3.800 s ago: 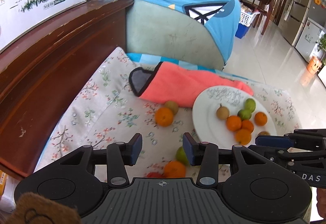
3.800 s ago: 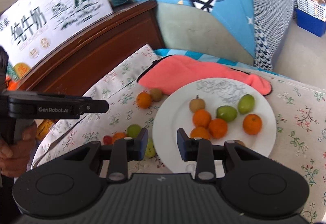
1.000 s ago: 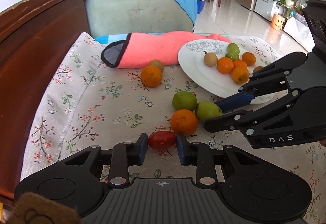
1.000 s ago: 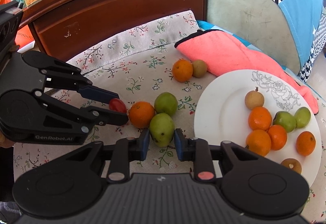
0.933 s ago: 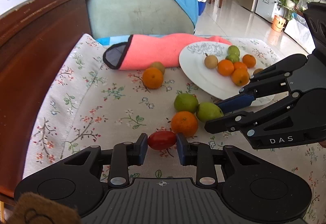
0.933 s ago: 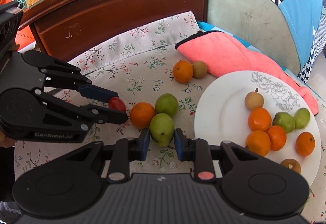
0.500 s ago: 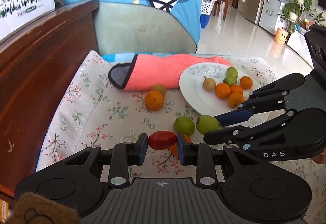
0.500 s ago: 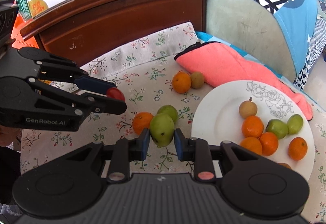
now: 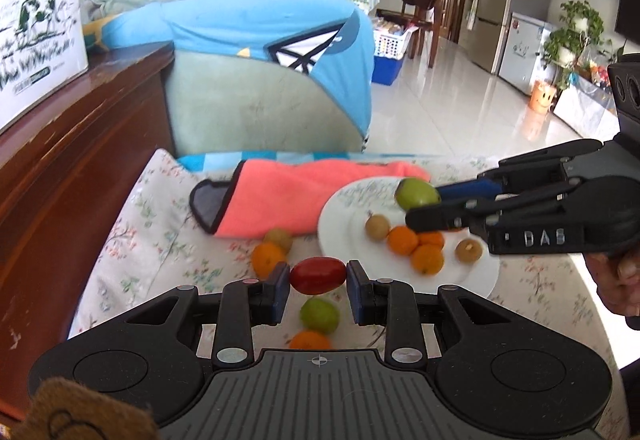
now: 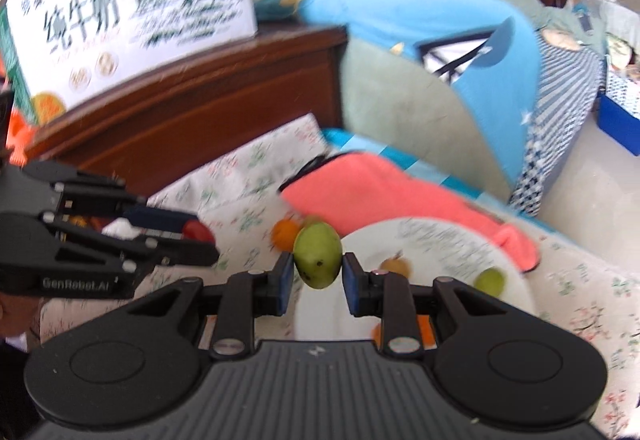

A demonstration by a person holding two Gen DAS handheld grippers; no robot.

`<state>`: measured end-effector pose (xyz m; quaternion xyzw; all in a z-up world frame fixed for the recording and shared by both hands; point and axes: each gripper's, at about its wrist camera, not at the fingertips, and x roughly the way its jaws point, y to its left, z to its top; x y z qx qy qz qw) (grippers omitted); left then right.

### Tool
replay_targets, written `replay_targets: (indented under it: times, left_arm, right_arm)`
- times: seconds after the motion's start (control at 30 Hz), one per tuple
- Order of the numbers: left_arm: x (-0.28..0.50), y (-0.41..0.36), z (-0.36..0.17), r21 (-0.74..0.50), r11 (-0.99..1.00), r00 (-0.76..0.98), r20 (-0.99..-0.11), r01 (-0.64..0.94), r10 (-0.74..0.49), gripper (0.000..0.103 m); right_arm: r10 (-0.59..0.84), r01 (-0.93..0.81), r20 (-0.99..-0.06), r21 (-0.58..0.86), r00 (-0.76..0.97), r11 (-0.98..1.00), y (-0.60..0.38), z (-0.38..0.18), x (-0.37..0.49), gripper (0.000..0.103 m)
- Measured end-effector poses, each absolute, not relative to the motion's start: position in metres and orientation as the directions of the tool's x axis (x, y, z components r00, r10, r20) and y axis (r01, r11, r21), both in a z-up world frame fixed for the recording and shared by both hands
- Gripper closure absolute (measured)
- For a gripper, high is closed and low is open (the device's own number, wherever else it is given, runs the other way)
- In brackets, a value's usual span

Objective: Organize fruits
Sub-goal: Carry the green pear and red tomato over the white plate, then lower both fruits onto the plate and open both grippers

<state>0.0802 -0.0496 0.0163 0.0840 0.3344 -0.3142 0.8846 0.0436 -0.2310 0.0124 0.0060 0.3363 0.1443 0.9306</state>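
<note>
I've got my left gripper (image 9: 318, 281) with jaws clamped on a red cherry tomato (image 9: 318, 275), low centre of frame, lifted off the floral cloth (image 9: 160, 240). My right gripper (image 10: 318, 272) has its jaws clamped on a green fruit (image 10: 317, 254), above the white plate's (image 9: 340, 236) far rim. On the plate I count three oranges and two brown fruits showing. Off it: two oranges, one green fruit, one brown fruit. A pink towel (image 9: 304, 195) lies behind, touching the plate.
</note>
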Motion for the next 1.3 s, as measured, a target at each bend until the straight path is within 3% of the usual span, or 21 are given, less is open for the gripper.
replay_targets:
  times: [0.47, 1.3]
  left_arm:
    - [0.085, -0.097, 0.025, -0.094, 0.772, 0.565, -0.627, 0.628, -0.536, 0.075]
    - [0.112, -0.143, -0.014, -0.140, 0.849, 0.507, -0.748, 0.509, -0.428, 0.074]
  right_arm:
    - [0.214, -0.166, -0.576, 0.136, 0.789, 0.977, -0.278, 0.035, 0.045, 0.077]
    - [0.188, 0.054, -0.714, 0.301, 0.674, 0.952, -0.320, -0.022, 0.056, 0.076]
